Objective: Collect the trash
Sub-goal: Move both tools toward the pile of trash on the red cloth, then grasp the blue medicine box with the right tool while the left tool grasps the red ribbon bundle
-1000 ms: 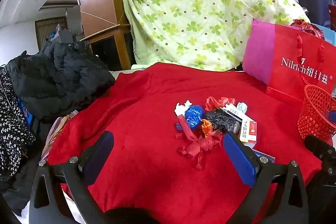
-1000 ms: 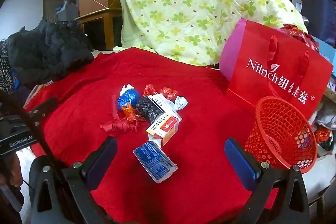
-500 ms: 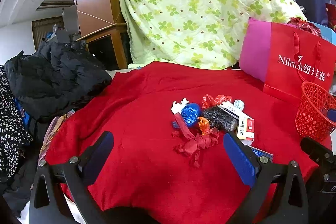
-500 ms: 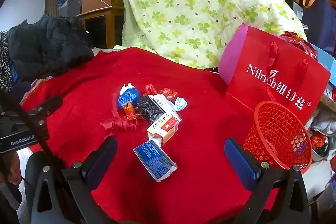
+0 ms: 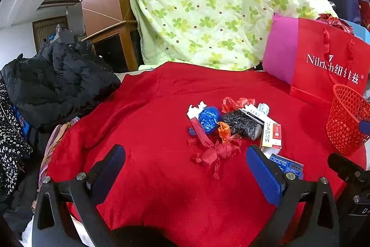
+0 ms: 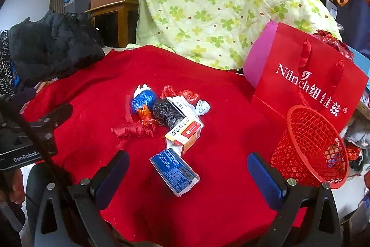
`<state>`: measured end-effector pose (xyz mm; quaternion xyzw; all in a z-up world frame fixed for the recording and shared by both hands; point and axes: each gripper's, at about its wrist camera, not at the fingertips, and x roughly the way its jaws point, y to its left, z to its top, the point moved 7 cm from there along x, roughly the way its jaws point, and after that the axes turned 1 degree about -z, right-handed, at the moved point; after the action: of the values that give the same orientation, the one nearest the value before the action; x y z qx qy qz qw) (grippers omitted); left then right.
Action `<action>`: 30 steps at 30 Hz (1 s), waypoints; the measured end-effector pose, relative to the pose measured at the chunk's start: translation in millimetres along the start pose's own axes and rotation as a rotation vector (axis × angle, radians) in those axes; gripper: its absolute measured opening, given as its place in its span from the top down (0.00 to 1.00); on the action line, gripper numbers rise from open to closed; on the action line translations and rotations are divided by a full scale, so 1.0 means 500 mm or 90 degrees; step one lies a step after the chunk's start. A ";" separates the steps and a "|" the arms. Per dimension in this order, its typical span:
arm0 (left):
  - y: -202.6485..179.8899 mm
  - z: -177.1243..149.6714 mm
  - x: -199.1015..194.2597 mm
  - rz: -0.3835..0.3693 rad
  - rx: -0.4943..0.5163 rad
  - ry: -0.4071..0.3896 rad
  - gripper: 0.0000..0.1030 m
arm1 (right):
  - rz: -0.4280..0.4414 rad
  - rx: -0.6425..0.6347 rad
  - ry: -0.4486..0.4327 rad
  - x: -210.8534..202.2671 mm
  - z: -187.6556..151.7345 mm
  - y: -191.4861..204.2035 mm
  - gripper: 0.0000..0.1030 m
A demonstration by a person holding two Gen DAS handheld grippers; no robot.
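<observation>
Both jaws stand wide apart with nothing between them: we see our left gripper [image 5: 185,168] low in its frame, above the red cloth [image 5: 143,126], and our right gripper [image 6: 188,171] likewise spread at the bottom of its own view.

We find the trash heaped near the middle of each frame. In the right wrist view a blue packet [image 6: 174,171] lies closest, just above the gap of the jaws, apart from the rest. Above it sits a red-and-white box [image 6: 185,131], touching a black crumpled bag [image 6: 167,114]. Left of that we see a blue wad [image 6: 142,100], an orange wrapper [image 6: 144,115] and a twisted red ribbon [image 6: 135,131]. A pale wrapper [image 6: 202,107] lies at the heap's right edge.

At the lower right of that frame stands the red mesh basket [image 6: 309,145], tilted, just below a red paper bag [image 6: 307,85]. A green-flowered quilt [image 6: 219,4] fills the top centre, and a black jacket [image 6: 53,43] lies at the left.
</observation>
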<state>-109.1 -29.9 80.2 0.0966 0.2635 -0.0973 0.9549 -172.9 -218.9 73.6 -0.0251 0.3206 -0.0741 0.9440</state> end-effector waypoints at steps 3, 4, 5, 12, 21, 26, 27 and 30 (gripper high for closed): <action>0.001 -0.003 0.005 -0.001 -0.001 0.003 0.00 | 0.002 -0.002 0.004 0.005 -0.003 0.004 0.00; 0.000 -0.004 0.006 -0.001 -0.001 0.004 0.00 | 0.002 -0.003 0.005 0.006 -0.004 0.006 0.00; 0.000 -0.006 0.006 -0.001 -0.001 0.005 0.00 | 0.003 -0.002 0.004 0.007 -0.005 0.006 0.00; 0.000 -0.013 0.017 -0.002 -0.001 0.013 0.00 | 0.007 -0.001 0.013 0.026 -0.014 0.006 0.00; 0.000 -0.031 0.049 -0.006 -0.003 0.038 0.00 | 0.021 0.008 0.040 0.068 -0.036 -0.004 0.00; 0.001 -0.054 0.080 -0.017 -0.007 0.064 0.00 | 0.044 0.013 0.058 0.114 -0.064 -0.015 0.00; 0.003 -0.061 0.089 -0.019 -0.009 0.072 0.00 | 0.046 0.012 0.062 0.122 -0.068 -0.017 0.00; 0.010 -0.085 0.118 -0.023 -0.018 0.103 0.00 | 0.066 0.005 0.079 0.155 -0.084 -0.021 0.03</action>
<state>-78.9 -22.9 14.2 0.0856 0.3426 -0.1025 0.9299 -139.2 -241.1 -5.5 0.0001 0.3788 -0.0282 0.9250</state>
